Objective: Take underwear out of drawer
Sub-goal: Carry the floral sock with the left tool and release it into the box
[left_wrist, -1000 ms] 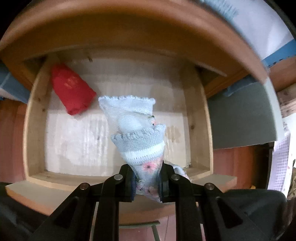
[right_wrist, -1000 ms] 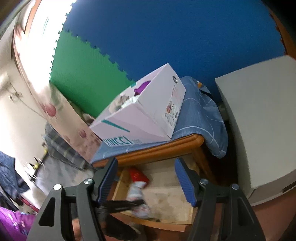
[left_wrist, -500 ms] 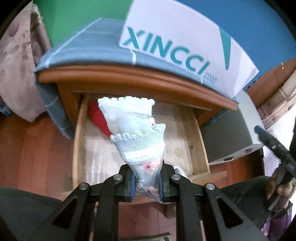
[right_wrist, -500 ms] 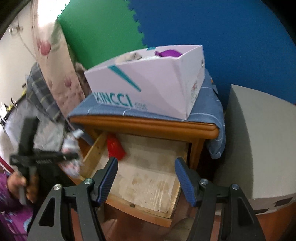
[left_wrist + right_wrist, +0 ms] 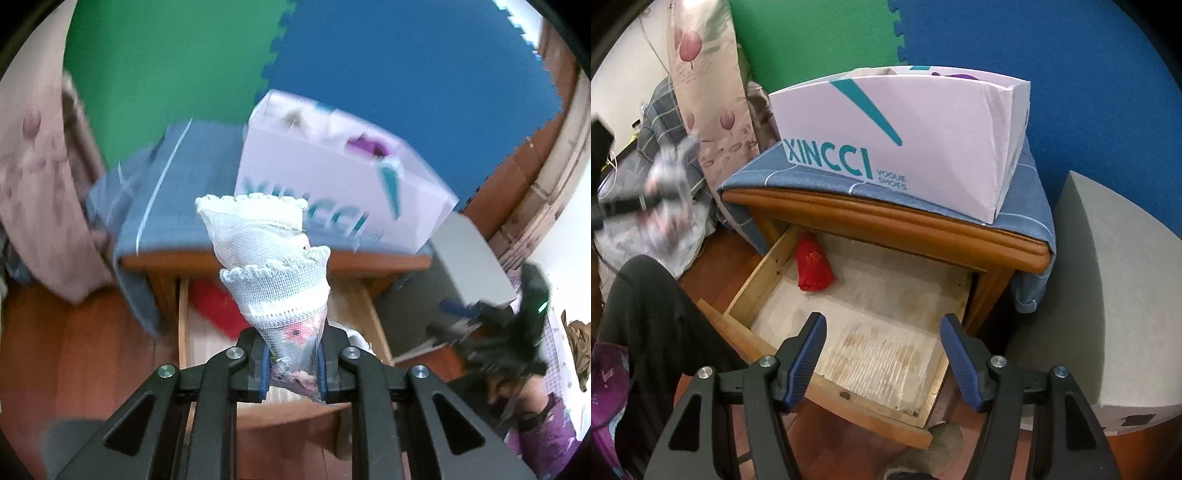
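Left gripper [image 5: 291, 363] clenched on white lace underwear [image 5: 273, 266], held in air above open drawer [image 5: 757, 273]. Red folded garment [image 5: 812, 264] lies at drawer's far left corner. Right gripper [image 5: 882, 360] hovers at drawer's near edge, fingers [image 5: 807, 354] spread, grasping nothing.

Green [image 5: 820, 40] and blue foam wall [image 5: 1052, 48] — red-brown wood floor [image 5: 74, 350], wooden nightstand [image 5: 886, 221]
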The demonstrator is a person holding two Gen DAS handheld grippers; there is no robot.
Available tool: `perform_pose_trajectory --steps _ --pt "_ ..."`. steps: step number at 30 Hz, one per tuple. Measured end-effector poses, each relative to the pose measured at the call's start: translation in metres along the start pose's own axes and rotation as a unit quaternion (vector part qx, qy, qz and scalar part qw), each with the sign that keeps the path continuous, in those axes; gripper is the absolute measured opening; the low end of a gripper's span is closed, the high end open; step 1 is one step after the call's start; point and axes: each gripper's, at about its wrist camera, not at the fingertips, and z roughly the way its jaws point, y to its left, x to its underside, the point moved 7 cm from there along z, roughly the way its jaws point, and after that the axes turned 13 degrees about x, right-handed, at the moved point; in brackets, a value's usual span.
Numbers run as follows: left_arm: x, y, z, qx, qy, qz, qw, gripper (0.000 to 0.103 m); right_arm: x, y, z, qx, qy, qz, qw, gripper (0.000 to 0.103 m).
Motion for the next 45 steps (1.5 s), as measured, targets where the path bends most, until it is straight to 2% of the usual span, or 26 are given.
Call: perform_pose_trajectory --steps 5,9,12,16,20,28,36,39,44,45 --pt "-0.055 -0.033 -0.008 0.019 -0.013 0.027 0.9994 0.017 0.001 0.001 -0.002 -0.003 -0.001 -0.004 1.000 0.066" --pt "-0.100 -0.047 0.002 0.017 -0.020 0.048 0.9985 0.018 0.000 0.000 -0.003 -0.007 -0.004 -0.001 1.000 0.066" --pt "-0.136 -0.051 0.019 0.003 -0.028 0.068 0.9972 0.018 0.001 0.000 -0.004 -0.009 -0.006 -0.001 1.000 0.066" --pt "-0.164 -0.050 0.048 -0.019 -0.019 0.090 0.9956 0.019 0.000 0.000 -0.005 -0.013 -0.007 -0.001 1.000 0.066" --pt "-0.174 -0.042 0.081 -0.054 0.004 0.118 0.9916 0.019 0.001 -0.001 -0.006 -0.018 -0.008 0.001 1.000 0.066" --pt "-0.177 -0.023 0.123 -0.084 0.028 0.141 0.9861 0.021 0.001 0.002 -0.005 -0.023 -0.006 -0.002 1.000 0.066" --pt "-0.178 -0.008 0.148 -0.099 0.045 0.136 0.9847 0.023 0.001 0.005 -0.002 -0.024 0.000 -0.007 1.000 0.066" --pt "-0.173 -0.006 0.155 -0.112 0.051 0.146 0.9816 0.031 0.002 0.006 -0.001 -0.024 0.003 -0.010 1.000 0.066" --pt "-0.164 -0.005 0.160 -0.132 0.051 0.162 0.9765 0.059 0.003 0.008 0.001 -0.023 0.006 -0.014 1.000 0.066" --pt "-0.164 -0.004 0.160 -0.138 0.049 0.166 0.9752 0.067 0.003 0.008 0.001 -0.022 0.007 -0.015 1.000 0.066"
